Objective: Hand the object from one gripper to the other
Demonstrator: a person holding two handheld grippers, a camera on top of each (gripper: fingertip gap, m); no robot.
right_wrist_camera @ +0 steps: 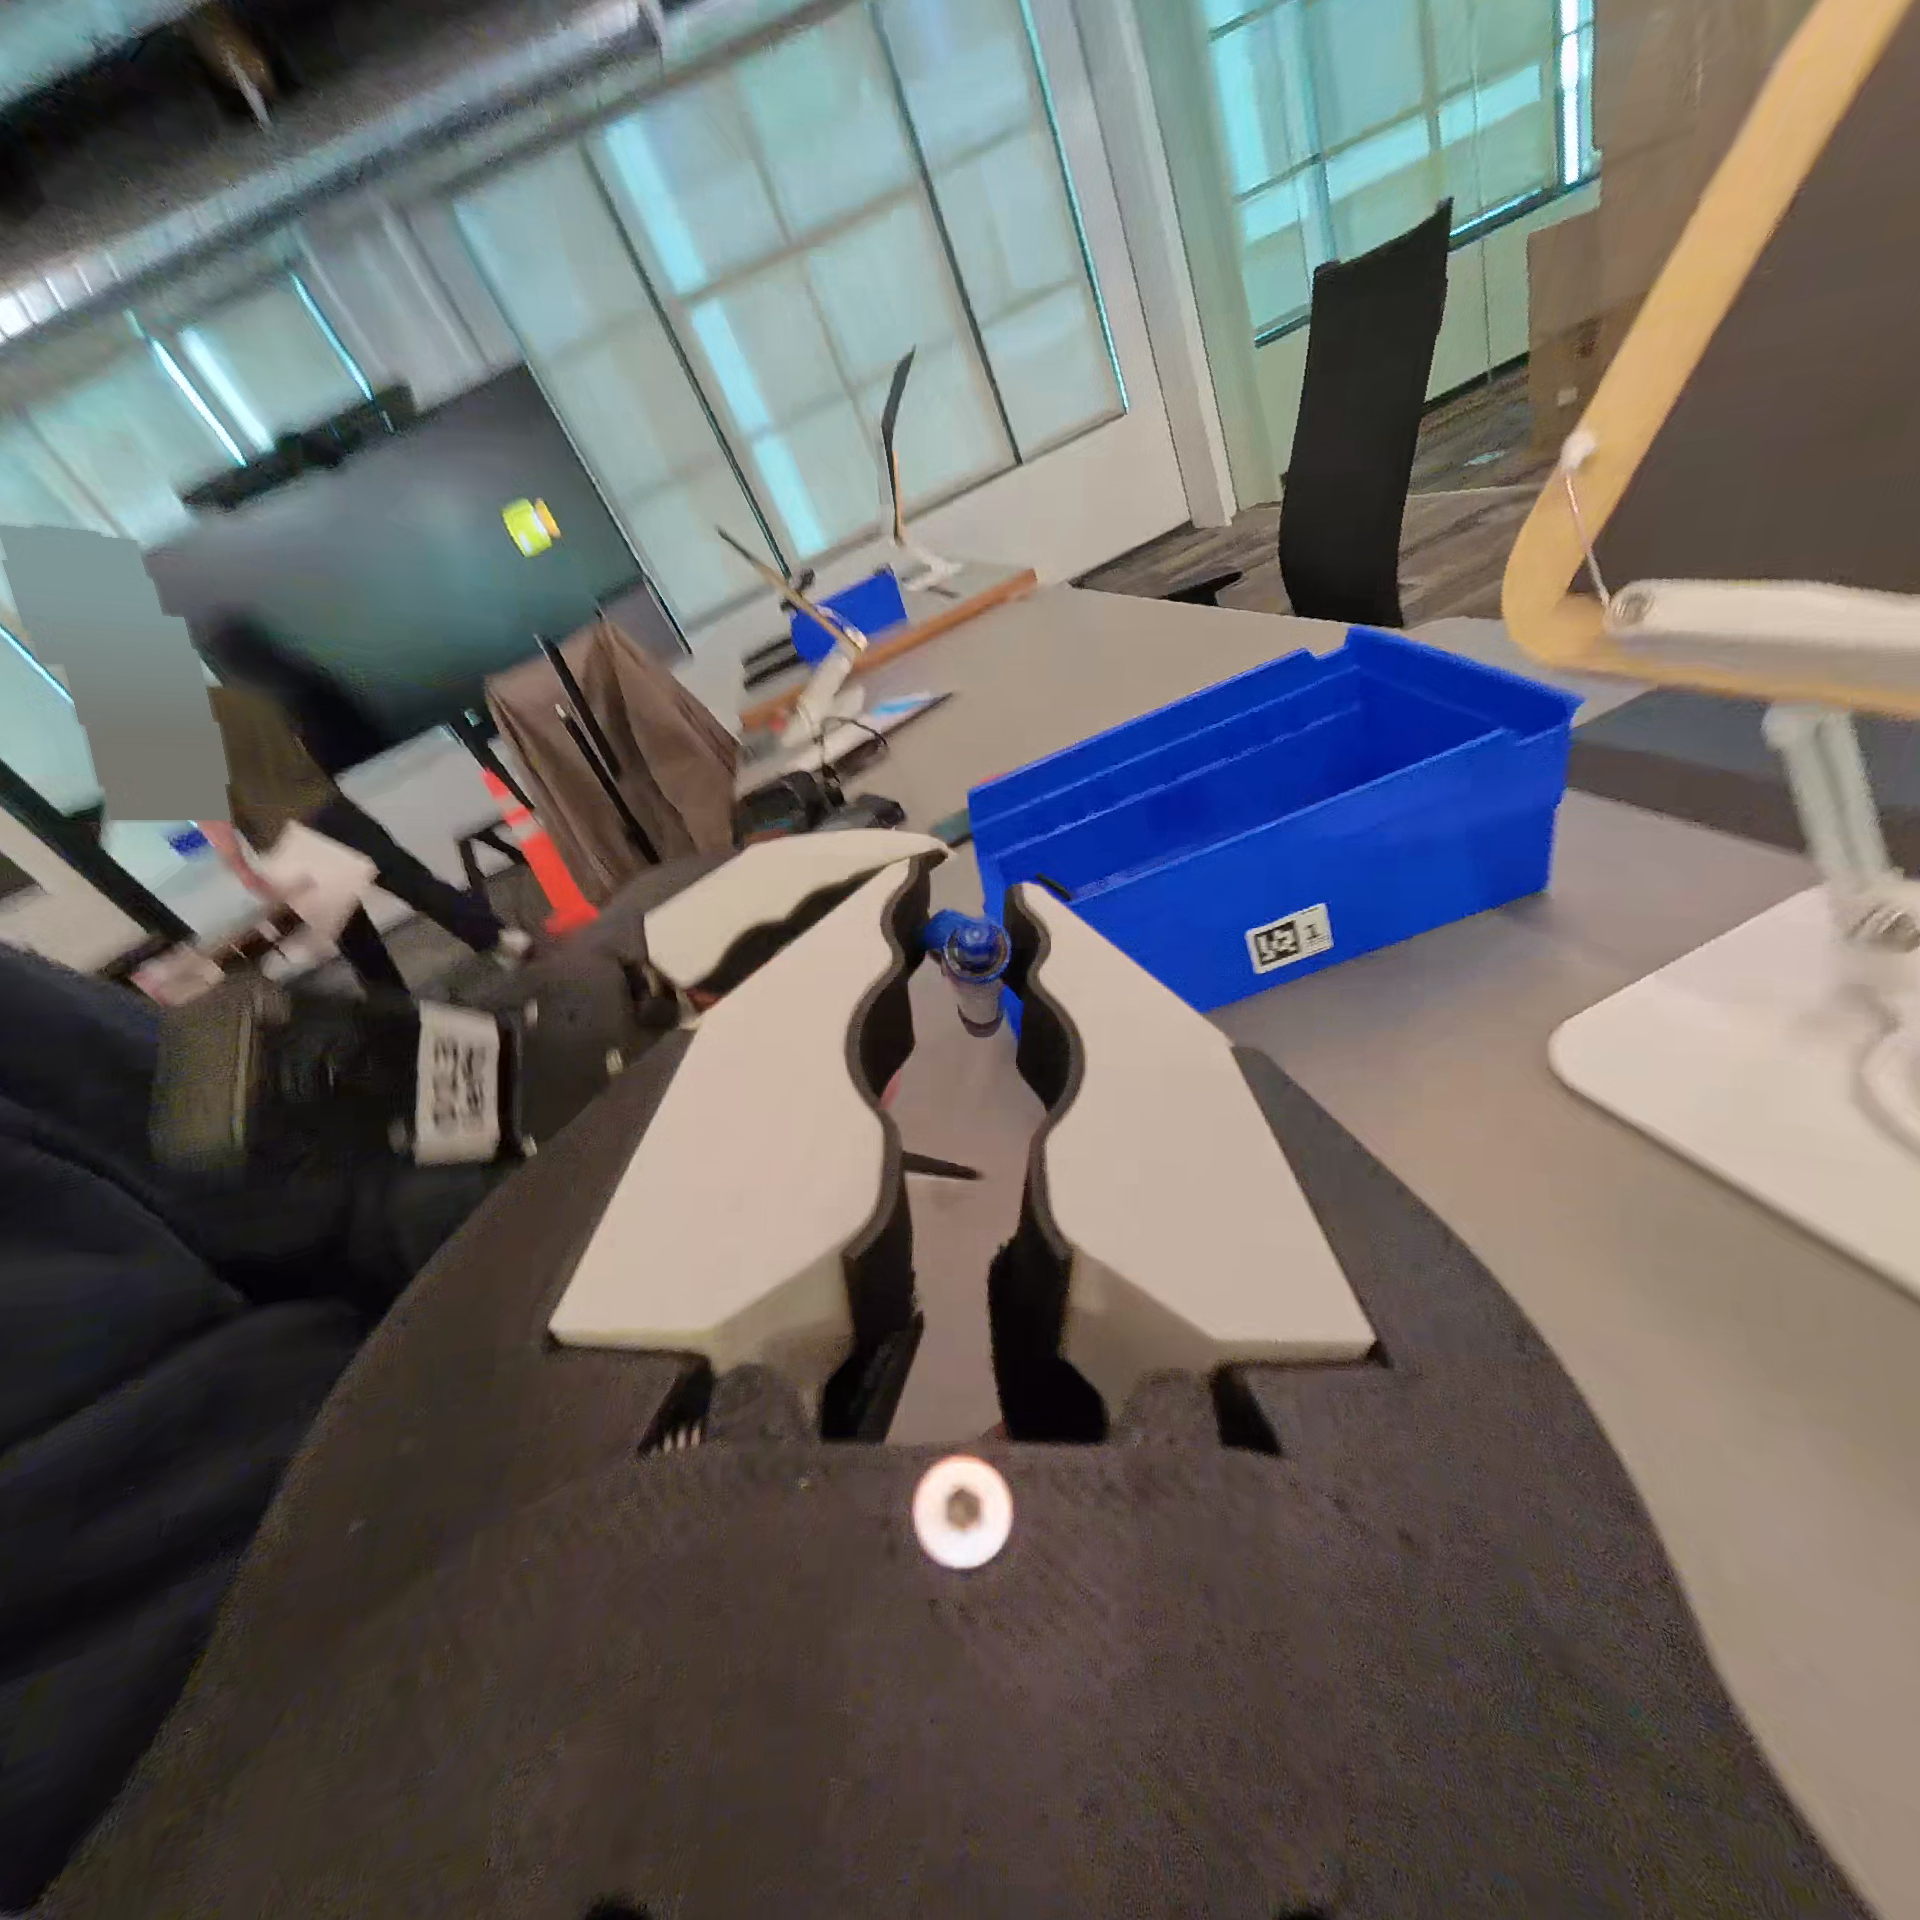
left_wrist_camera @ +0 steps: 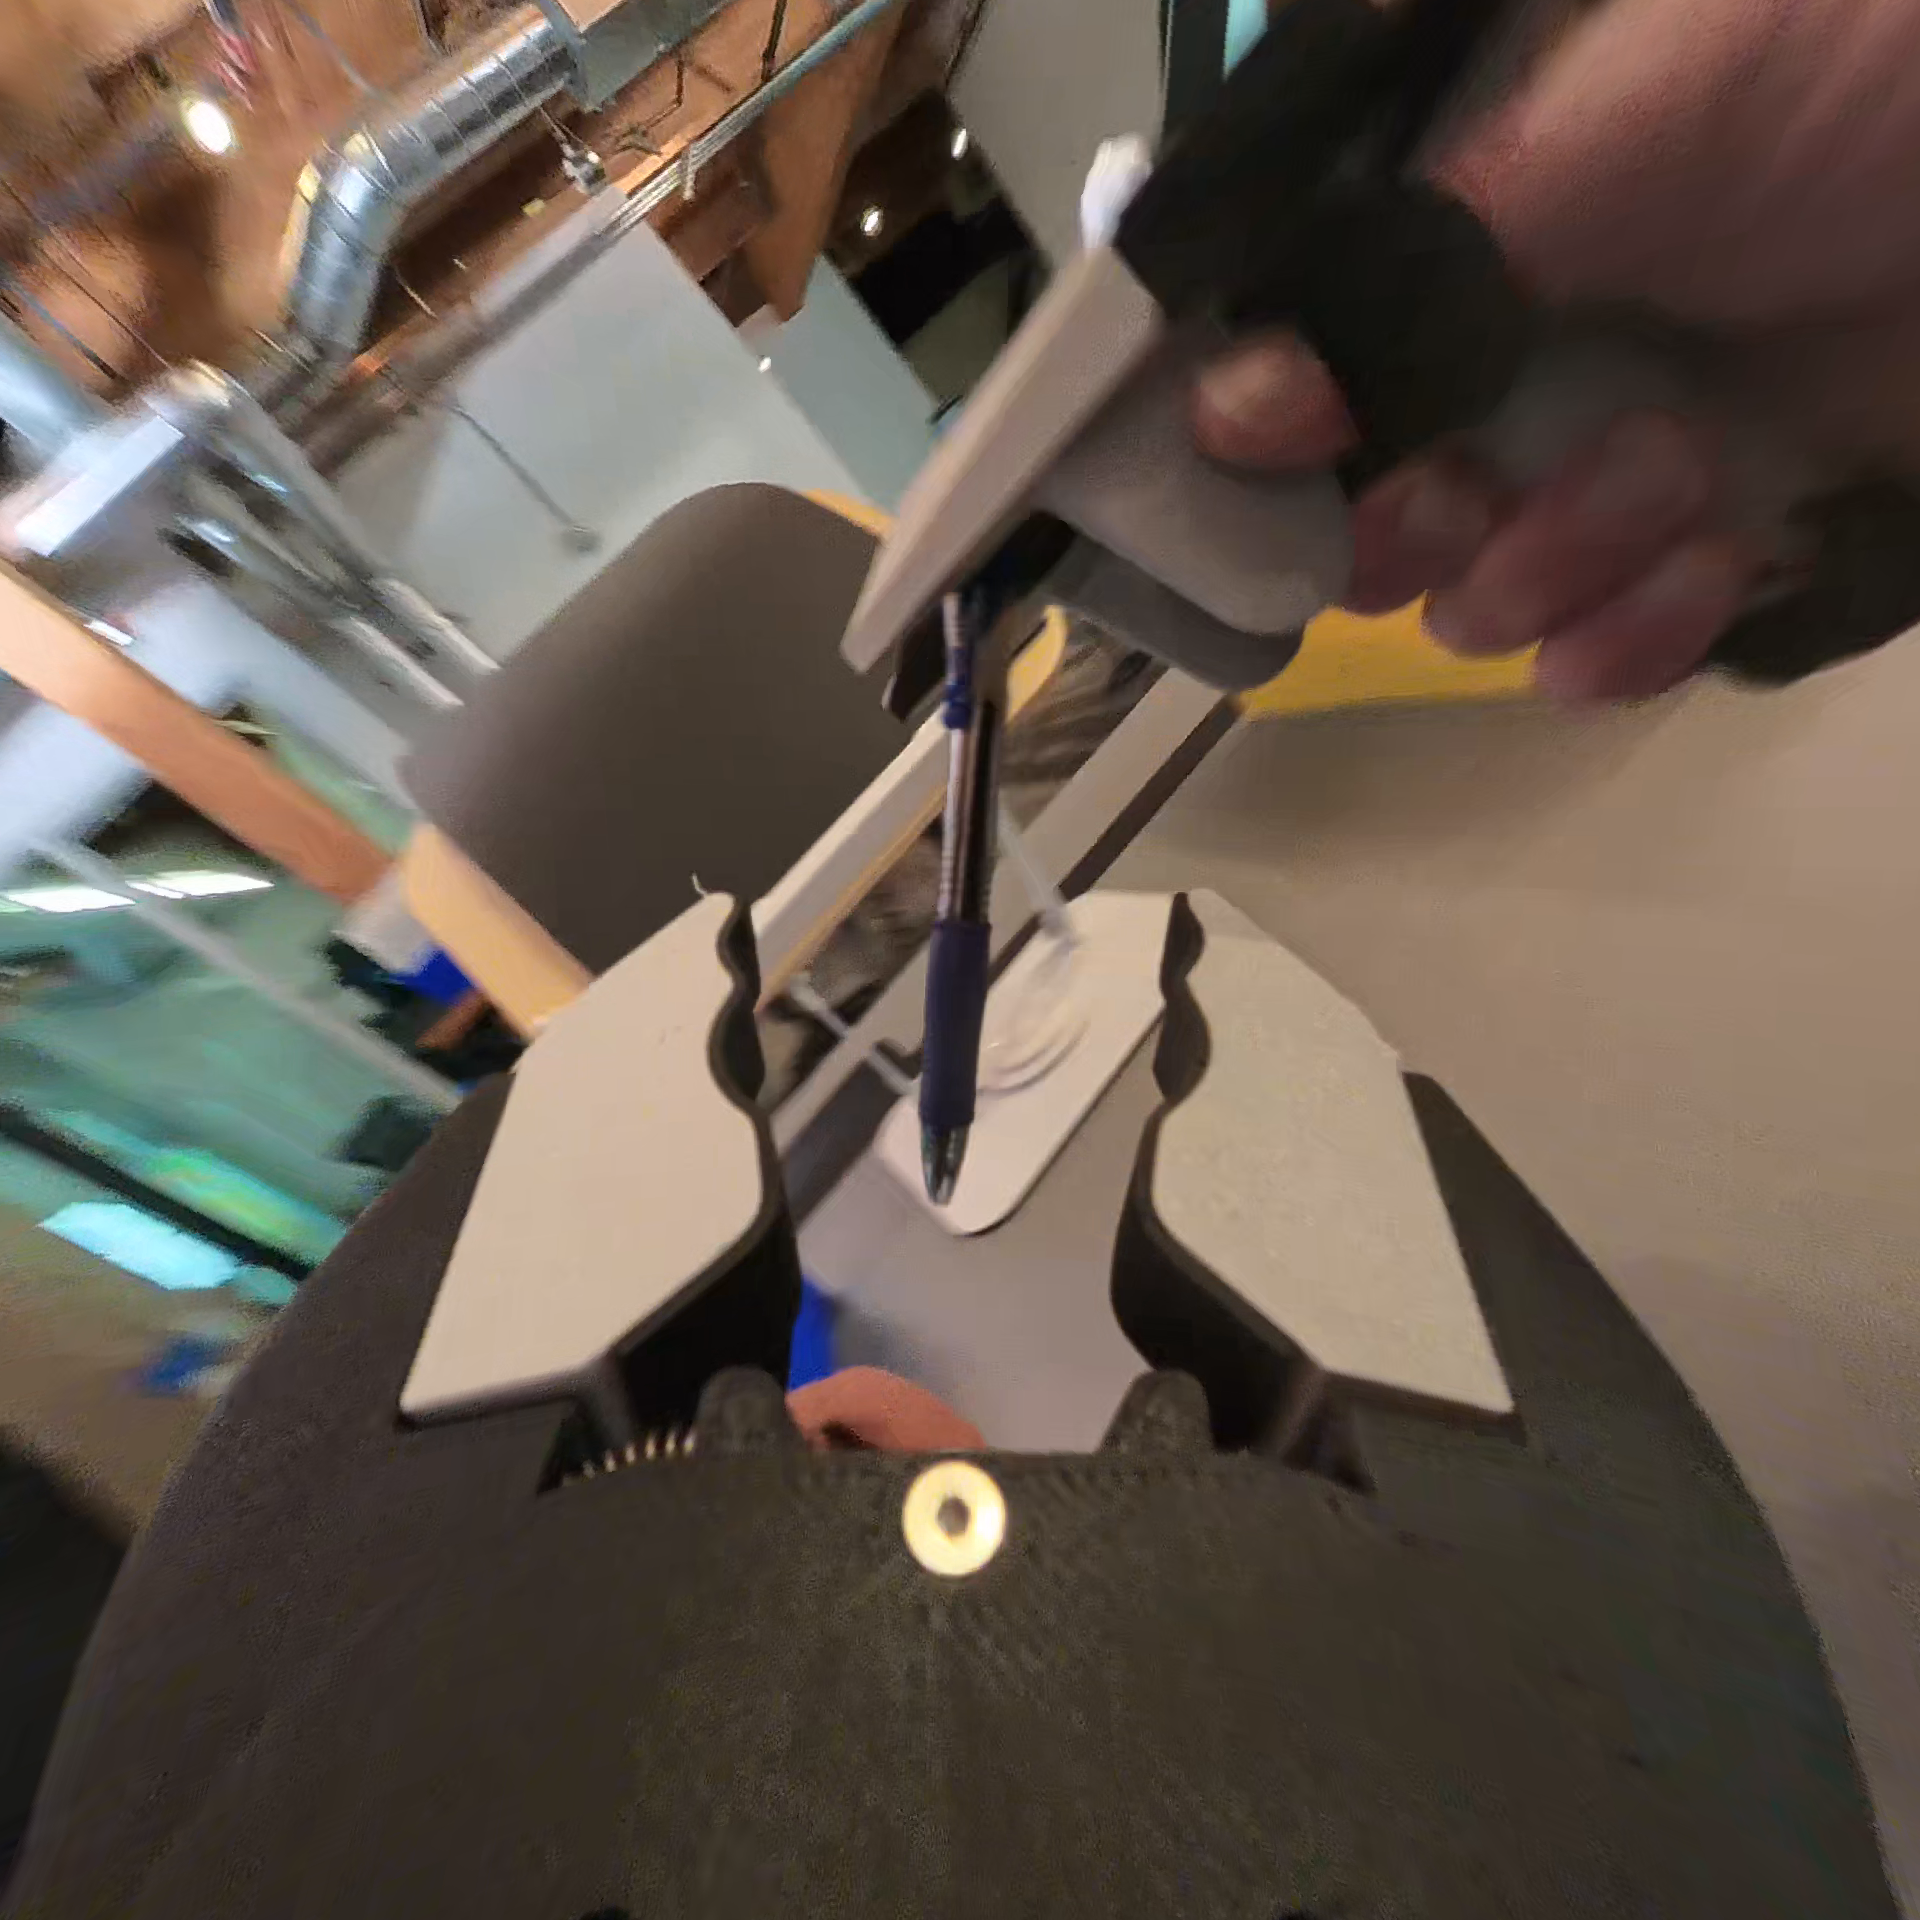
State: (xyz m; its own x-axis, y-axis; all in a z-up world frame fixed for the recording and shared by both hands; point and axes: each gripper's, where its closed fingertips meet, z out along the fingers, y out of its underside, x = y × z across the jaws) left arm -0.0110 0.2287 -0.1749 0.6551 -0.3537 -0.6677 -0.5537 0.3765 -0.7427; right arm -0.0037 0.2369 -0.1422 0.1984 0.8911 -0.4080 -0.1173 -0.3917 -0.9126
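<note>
Jaws wide apart on my left gripper [left_wrist_camera: 961, 997], while my right gripper [right_wrist_camera: 966, 914] at one o'clock pinches the blue pen [left_wrist_camera: 958, 925], hanging tip-down above the grey worktop [left_wrist_camera: 1558, 935].

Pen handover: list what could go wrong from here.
1. The right tool pinches only the clicker end of the pen, so the long barrel hangs free and could swing or slip.
2. The left tool is open with the pen's grip section not yet between its fingers; closing now might miss it or catch only the tip.
3. Motion blur suggests fast movement, so alignment may drift.
</note>
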